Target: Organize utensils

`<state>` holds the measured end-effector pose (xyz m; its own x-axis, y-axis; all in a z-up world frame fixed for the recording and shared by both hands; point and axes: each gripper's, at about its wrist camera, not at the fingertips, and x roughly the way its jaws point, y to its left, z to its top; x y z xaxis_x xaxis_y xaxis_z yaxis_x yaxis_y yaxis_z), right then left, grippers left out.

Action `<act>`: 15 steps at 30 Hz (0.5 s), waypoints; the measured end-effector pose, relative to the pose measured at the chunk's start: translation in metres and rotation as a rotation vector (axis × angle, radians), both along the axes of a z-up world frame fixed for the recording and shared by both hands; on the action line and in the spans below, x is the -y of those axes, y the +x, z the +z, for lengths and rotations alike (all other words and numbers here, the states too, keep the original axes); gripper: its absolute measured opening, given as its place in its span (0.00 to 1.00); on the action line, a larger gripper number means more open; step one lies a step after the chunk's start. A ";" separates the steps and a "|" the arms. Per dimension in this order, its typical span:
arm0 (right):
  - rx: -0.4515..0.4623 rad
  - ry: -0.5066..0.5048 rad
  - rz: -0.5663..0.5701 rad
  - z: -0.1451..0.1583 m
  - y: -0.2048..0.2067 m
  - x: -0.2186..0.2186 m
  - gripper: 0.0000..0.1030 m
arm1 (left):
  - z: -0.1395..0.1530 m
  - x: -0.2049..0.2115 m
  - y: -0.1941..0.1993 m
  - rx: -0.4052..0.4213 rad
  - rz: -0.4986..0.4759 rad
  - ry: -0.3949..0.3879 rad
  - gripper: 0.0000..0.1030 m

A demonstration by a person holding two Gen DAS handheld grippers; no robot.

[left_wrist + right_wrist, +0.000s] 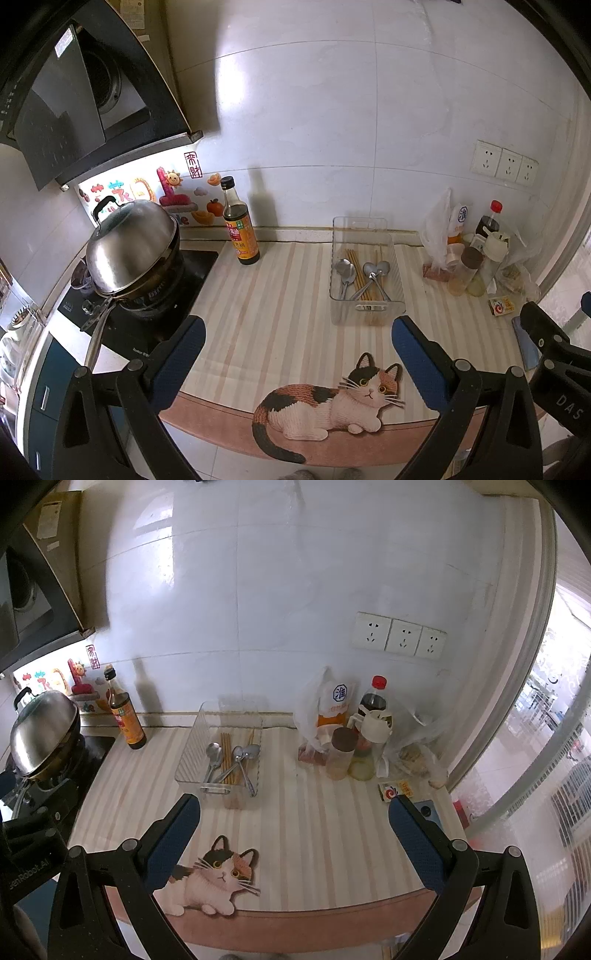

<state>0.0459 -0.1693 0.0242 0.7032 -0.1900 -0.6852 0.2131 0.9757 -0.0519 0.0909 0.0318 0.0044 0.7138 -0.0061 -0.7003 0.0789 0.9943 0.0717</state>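
Observation:
A clear plastic tray [397, 275] stands on the striped counter mat near the wall; it also shows in the right wrist view [192, 749]. It holds three metal spoons [345, 271] [214, 755] and a bundle of wooden chopsticks [362, 282] [226, 746]. My left gripper [299, 332] is open and empty above the counter's front edge, short of the tray. My right gripper [295, 812] is open and empty, to the right of the tray and back from it.
A dark sauce bottle [239, 225] stands left of the tray. A wok with a steel lid [133, 247] sits on the stove at left. Bottles, jars and plastic bags [354, 734] crowd the right back corner. A small box [395, 790] lies near the right gripper.

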 end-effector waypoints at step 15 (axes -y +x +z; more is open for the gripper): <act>0.002 -0.003 -0.002 -0.001 0.001 0.002 1.00 | 0.000 0.001 0.000 0.000 0.000 -0.001 1.00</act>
<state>0.0467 -0.1711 0.0231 0.7044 -0.1935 -0.6829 0.2149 0.9751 -0.0546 0.0907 0.0313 0.0042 0.7139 -0.0072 -0.7002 0.0790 0.9944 0.0703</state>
